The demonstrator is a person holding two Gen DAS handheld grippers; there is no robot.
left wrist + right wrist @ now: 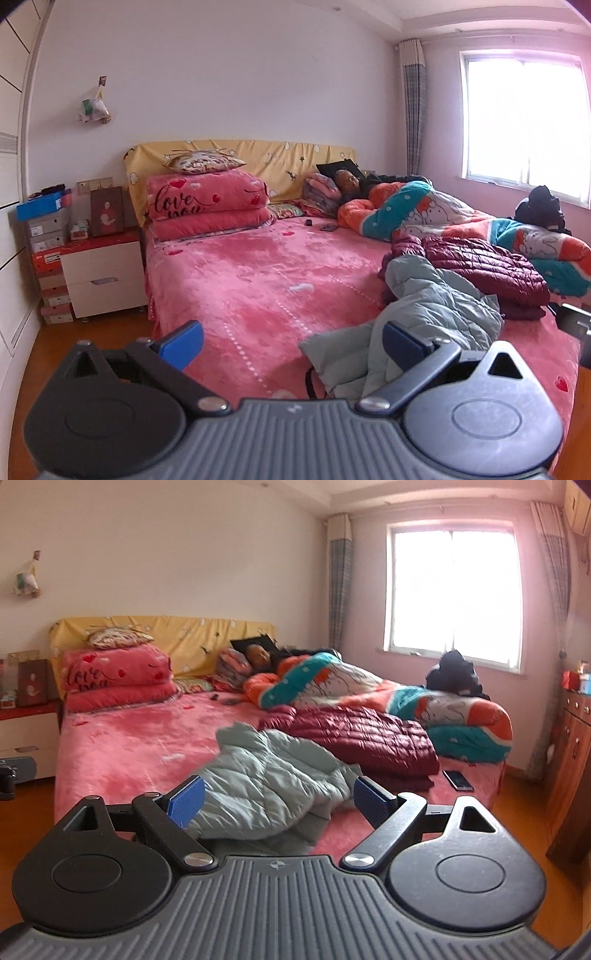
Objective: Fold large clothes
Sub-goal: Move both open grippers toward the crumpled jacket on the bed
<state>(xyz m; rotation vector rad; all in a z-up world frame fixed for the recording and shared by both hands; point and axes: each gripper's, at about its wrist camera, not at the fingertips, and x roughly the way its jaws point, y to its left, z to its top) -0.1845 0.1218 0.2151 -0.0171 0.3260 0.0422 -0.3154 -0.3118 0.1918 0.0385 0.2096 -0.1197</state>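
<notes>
A crumpled pale grey-green quilted jacket (pixel 424 314) (pixel 273 775) lies on the near right part of the pink bed (pixel 251 280) (pixel 122 753). Behind it rests a folded dark red quilted jacket (pixel 480 269) (pixel 362 738). My left gripper (pixel 291 343) hangs open above the bed's near edge, its right finger in front of the grey jacket's left side, holding nothing. My right gripper (pixel 279 797) is open too, its blue pads either side of the grey jacket's near end without touching it.
A person (pixel 347 181) (pixel 258 653) lies under a colourful duvet (pixel 443 214) (pixel 351 686) at the bed's far right. Folded pink blankets (pixel 207 206) sit by the headboard. A phone (pixel 458 779) lies near the bed's right corner. A white nightstand (pixel 103 273) stands left, a wooden cabinet (pixel 569 760) right.
</notes>
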